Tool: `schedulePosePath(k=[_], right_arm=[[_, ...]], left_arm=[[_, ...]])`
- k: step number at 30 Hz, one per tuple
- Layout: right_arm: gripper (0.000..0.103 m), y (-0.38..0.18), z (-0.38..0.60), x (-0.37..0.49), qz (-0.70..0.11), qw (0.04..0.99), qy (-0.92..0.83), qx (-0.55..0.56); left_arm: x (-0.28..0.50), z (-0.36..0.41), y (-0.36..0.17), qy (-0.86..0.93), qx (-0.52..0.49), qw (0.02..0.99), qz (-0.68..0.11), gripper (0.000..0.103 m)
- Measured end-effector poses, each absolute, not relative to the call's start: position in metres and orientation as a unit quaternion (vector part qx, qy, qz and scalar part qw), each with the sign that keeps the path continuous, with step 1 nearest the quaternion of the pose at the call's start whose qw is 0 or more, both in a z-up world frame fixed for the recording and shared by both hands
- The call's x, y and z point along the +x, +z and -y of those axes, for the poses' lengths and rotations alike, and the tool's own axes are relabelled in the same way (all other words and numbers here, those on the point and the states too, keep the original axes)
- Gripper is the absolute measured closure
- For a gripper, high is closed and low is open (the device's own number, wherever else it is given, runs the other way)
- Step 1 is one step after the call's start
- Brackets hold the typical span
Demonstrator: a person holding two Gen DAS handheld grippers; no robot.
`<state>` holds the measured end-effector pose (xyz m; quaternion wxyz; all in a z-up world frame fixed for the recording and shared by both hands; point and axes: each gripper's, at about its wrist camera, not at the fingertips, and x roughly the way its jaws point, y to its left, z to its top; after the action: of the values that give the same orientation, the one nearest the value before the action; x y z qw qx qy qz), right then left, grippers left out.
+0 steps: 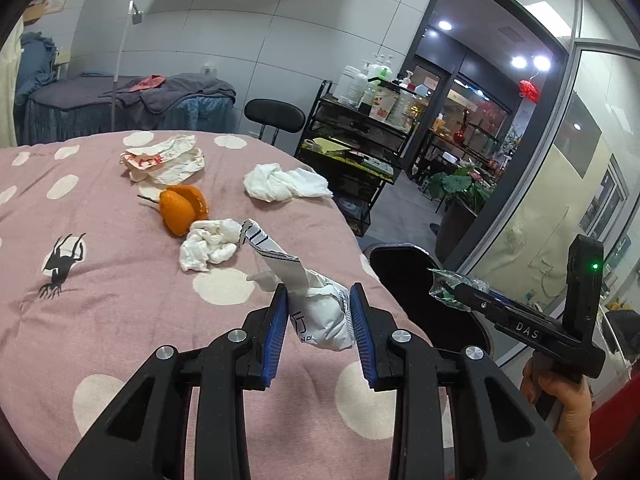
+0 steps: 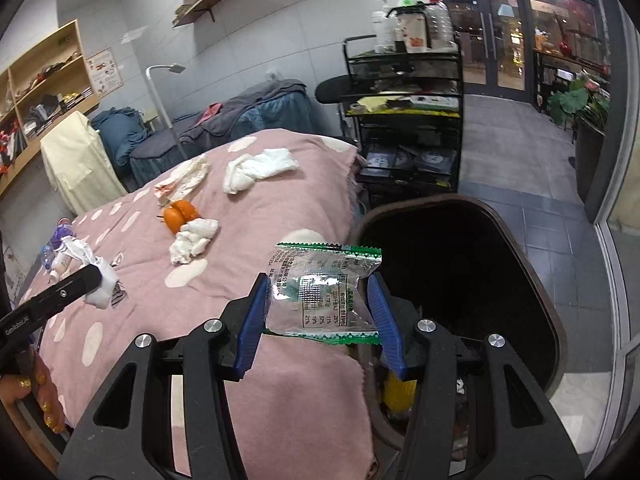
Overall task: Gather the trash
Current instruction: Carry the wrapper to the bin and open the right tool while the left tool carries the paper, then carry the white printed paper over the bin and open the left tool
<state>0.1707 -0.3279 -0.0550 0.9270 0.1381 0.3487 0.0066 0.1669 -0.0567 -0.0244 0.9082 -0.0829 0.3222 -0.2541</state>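
Two grippers [image 1: 319,322] [image 2: 316,320] clamp a paper wrapper [image 1: 320,316] and plastic packet [image 2: 320,292] over a pink spotted bedspread [image 1: 120,280], seemingly beside a dark bin [image 2: 480,280].

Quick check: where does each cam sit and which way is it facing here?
Left wrist: on the left tool, looking across the pink bedspread to the doorway; clamps a white wrapper. The right tool and its hand show.
Right wrist: on the right tool, looking over the bed edge and a dark bin; clamps a clear packet. The left tool shows.
Shared: tissues, orange, cart.
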Motion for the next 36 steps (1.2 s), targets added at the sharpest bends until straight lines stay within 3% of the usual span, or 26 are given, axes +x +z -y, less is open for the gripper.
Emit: schedulePosePath(k=[19, 26, 36], right_arm=[[0.052, -0.143, 0.394, 0.174, -0.423, 0.888, -0.079, 0.163], [0.03, -0.151, 0.404, 0.168, -0.416, 0.886, -0.098, 0.179], [0.019, -0.124, 0.418, 0.144, -0.375, 0.902, -0.136, 0.164]], left_arm=[[0.16, 0.122, -0.032, -0.302, -0.049, 0.891, -0.335, 0.072], [0.157, 0.141, -0.033, -0.317, -0.033, 0.885, -0.339, 0.072], [0.156, 0.18, -0.034, -0.356, -0.006, 0.868, -0.346, 0.072]])
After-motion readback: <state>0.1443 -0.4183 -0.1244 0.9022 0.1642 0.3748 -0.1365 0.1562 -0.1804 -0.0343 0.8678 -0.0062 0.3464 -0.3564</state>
